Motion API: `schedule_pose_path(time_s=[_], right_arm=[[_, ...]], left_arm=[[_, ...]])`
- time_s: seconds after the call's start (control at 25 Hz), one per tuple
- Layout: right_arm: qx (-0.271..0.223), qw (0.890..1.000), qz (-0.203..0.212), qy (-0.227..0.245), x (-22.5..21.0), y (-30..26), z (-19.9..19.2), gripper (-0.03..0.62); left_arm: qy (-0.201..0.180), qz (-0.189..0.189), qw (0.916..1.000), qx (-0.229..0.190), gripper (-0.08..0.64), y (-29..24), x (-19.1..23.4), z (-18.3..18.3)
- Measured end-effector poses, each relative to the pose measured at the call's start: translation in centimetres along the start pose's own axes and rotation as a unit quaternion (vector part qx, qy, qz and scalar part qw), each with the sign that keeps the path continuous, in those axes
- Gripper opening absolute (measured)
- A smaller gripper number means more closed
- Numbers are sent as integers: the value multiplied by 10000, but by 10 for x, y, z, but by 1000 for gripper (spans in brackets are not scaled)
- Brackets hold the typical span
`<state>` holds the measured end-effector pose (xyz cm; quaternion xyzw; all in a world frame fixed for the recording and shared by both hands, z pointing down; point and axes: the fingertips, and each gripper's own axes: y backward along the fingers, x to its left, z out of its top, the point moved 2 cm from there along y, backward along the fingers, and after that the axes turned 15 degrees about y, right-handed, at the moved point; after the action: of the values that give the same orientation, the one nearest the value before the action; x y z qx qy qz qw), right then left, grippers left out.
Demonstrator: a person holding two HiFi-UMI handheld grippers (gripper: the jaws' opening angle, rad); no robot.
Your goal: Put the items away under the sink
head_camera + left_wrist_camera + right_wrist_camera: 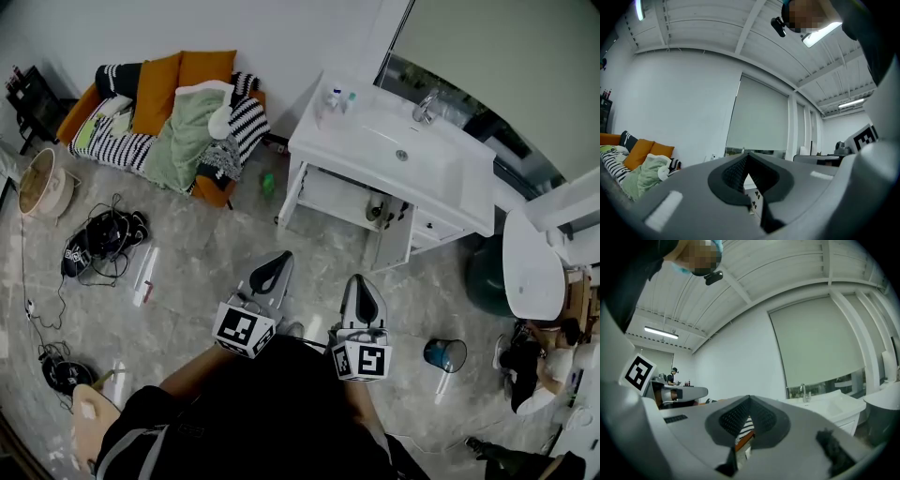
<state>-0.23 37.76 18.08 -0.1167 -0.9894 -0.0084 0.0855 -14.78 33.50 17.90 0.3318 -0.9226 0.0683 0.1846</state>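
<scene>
Dark sleeves (262, 412) of the person are filling the bottom of the head view, and just ahead of them both tools are being held level over the grey floor (187, 300), each carrying its marker cube. Left tongs (277, 264) are staying clear of everything; in the left gripper view the left tongs (748, 155) are showing clenched jaws, tips meeting, nothing between them. Right tongs (363, 292) are riding just beside them, and in the right gripper view the right tongs (749, 399) are likewise clenched and grasping nothing. Well ahead, the white tabletop (323, 139) is carrying the sink (412, 155) with its faucet (427, 105). Small bottles (336, 98) are standing upright at the tabletop's rear left corner, well apart from both tools. Below, the cabinet (342, 195) under the sink is standing open, one door (396, 246) swung out at its right; something dark is sitting inside, too small to identify. One green bottle (268, 184) is standing on the floor between the cabinet and the orange sofa (150, 84), which is bearing striped cushions and a green blanket (183, 131). Black cables (103, 239) are lying on the floor at left. Over at right, a blue bin (444, 354) is standing on the floor.
</scene>
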Motion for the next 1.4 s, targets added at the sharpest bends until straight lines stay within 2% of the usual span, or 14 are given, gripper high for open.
schedule_pose_path(time_s=[0.32, 0.48, 0.64, 0.96, 1.16, 1.4], right_arm=[[1, 9997, 235, -116, -25, 13, -13, 15], [-14, 9993, 273, -242, -28, 8, -20, 15], [94, 9992, 302, -256, -32, -1, -31, 15], [242, 9996, -3, -125, -59, -59, -41, 15], [239, 9997, -104, -36, -74, -115, -33, 15], [312, 9994, -123, 80, -69, -187, -29, 15]], left_arm=[[-124, 197, 9997, 46, 6, -11, -30, -9], [-199, 292, 9993, 146, 6, -14, -30, -15], [-166, 209, 9994, 236, 6, -29, -28, -25], [-54, -115, 9996, 257, 6, -98, 11, -17], [-32, -297, 9993, 232, 6, -142, 44, 7], [20, -477, 9983, 322, 6, -179, 91, 29]])
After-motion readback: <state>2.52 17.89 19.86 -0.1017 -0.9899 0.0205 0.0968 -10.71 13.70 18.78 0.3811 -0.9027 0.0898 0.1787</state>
